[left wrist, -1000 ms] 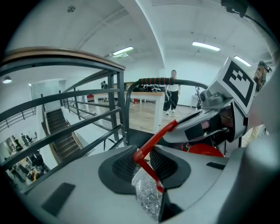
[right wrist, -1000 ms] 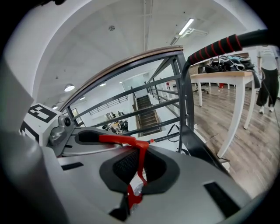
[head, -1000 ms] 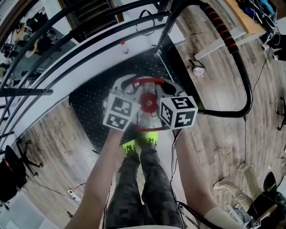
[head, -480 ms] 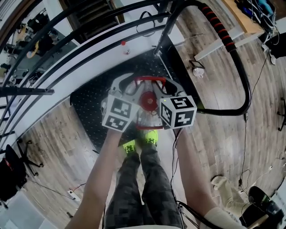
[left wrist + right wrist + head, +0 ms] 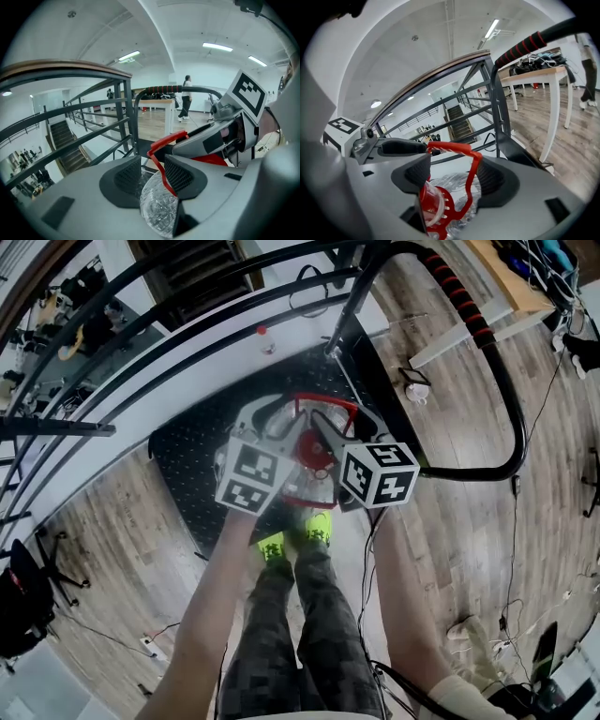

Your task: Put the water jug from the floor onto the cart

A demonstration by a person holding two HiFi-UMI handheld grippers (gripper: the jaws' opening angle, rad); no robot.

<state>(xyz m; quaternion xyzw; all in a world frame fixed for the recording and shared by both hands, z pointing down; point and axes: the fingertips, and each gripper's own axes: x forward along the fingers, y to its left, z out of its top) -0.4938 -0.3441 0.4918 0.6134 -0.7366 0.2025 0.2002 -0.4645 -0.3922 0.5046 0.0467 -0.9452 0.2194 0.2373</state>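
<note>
The clear water jug [image 5: 302,486] with its red cap [image 5: 317,454] and red carry handle [image 5: 325,402] is at the near edge of the cart's black deck [image 5: 187,451]. My left gripper [image 5: 281,430] and right gripper [image 5: 323,434] meet over its top. Both sets of jaws have just been opening. In the left gripper view the handle strap [image 5: 161,164] runs between the spread pads of the left gripper [image 5: 152,171], above the jug's shoulder [image 5: 161,208]. In the right gripper view the handle [image 5: 474,164] and cap [image 5: 431,204] lie between the wide jaws of the right gripper [image 5: 454,174].
The cart's black push bar with a red grip [image 5: 464,296] curves round on the right. A metal stair railing [image 5: 112,352] runs along the left and back. The person's legs and yellow-green shoes [image 5: 298,538] stand just behind the jug. Cables [image 5: 525,512] lie on the wooden floor.
The right gripper's jaws have spread apart around the red handle. The left gripper's jaws have widened a little. Both hands stay where they were.
</note>
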